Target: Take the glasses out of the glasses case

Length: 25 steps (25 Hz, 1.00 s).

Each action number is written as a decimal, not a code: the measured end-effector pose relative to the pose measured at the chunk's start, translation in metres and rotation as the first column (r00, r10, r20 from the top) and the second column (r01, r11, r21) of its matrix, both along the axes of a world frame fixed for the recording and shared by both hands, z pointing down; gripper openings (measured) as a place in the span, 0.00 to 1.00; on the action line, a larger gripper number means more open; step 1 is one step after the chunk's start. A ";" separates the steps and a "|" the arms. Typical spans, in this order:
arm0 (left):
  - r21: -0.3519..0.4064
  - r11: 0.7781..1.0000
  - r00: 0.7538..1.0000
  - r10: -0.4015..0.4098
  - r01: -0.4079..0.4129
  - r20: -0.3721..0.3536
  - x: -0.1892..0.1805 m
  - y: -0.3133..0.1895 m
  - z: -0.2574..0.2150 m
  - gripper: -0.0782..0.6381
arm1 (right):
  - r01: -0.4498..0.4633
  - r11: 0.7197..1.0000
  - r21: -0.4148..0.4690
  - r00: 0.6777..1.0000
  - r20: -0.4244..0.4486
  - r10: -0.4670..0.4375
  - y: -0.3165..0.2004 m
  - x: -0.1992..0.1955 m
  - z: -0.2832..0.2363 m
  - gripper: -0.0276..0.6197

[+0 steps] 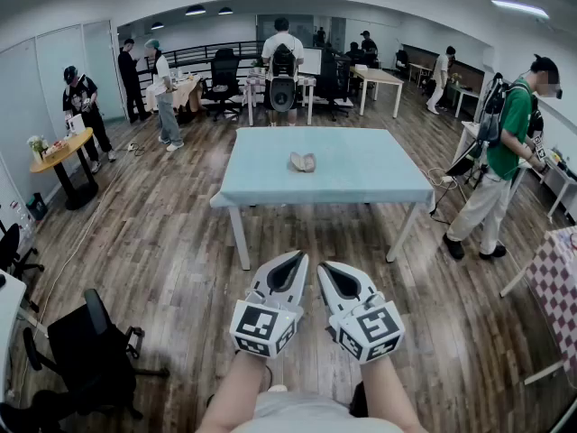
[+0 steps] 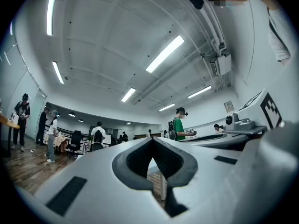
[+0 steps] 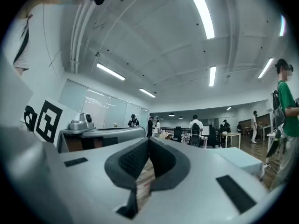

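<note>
The glasses case [image 1: 303,161] lies crosswise on the desk [image 1: 379,180], well ahead, midway between my left tool [image 1: 296,258] and right tool [image 1: 325,267], both pressed together.

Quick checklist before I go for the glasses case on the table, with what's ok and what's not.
1. Glasses case in sight on the light blue table: ok.
2. Case within reach: not ok. Both grippers are near the body, well short of the table's near edge.
3. Left gripper empty: ok. Its tips meet with nothing between them.
4. Right gripper empty: ok. It is shut on nothing.
5. Jaws open for a grasp: not ok, both are shut.
6. Case open or closed: cannot tell, it is too small in the head view.
</note>
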<state>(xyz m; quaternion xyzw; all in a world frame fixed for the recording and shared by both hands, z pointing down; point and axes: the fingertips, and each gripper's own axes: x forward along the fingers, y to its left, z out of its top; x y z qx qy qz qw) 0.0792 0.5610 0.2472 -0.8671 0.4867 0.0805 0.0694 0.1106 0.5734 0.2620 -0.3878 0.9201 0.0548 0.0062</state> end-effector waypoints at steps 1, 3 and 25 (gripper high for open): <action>0.001 1.000 1.000 -0.001 0.001 0.000 -0.001 -0.001 0.000 0.12 | -0.008 1.000 0.000 1.000 0.004 0.008 -0.001 0.000 -0.001 0.05; 0.001 1.000 1.000 -0.004 0.004 -0.003 -0.003 -0.002 0.000 0.12 | -0.027 1.000 -0.003 1.000 0.015 0.027 -0.003 0.002 -0.001 0.05; -0.028 0.996 0.996 0.082 -0.083 -0.017 -0.053 -0.077 0.016 0.12 | -0.135 0.981 -0.140 0.985 0.085 0.148 -0.085 -0.039 0.019 0.06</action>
